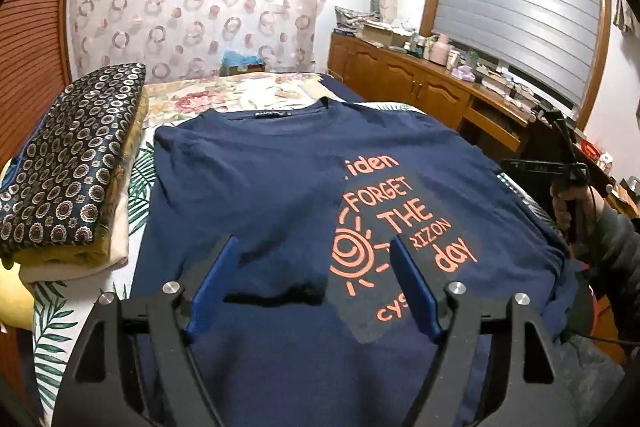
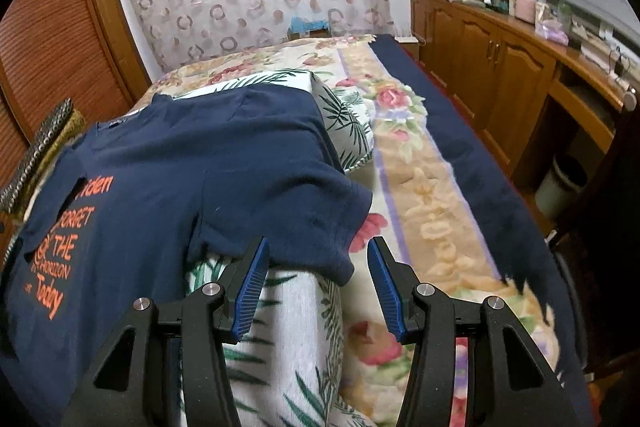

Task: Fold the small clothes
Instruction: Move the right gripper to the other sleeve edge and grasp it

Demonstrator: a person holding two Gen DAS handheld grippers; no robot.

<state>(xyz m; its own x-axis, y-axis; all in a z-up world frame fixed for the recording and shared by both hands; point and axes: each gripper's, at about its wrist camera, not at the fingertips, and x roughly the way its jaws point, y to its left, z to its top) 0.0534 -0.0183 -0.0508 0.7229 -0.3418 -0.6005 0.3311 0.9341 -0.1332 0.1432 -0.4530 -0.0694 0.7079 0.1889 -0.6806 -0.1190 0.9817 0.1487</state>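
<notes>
A navy T-shirt with orange print lies front up on the bed, its left side folded over part of the print. My left gripper is open just above the folded flap near the shirt's lower middle. In the right wrist view the same shirt lies to the left, its right sleeve hanging over a leaf-print cushion. My right gripper is open with the sleeve's edge between its blue fingers.
A stack of folded clothes sits at the bed's left. The floral blanket and a dark blue sheet cover the bed to the right. Wooden cabinets with clutter line the right wall. A white bin stands below.
</notes>
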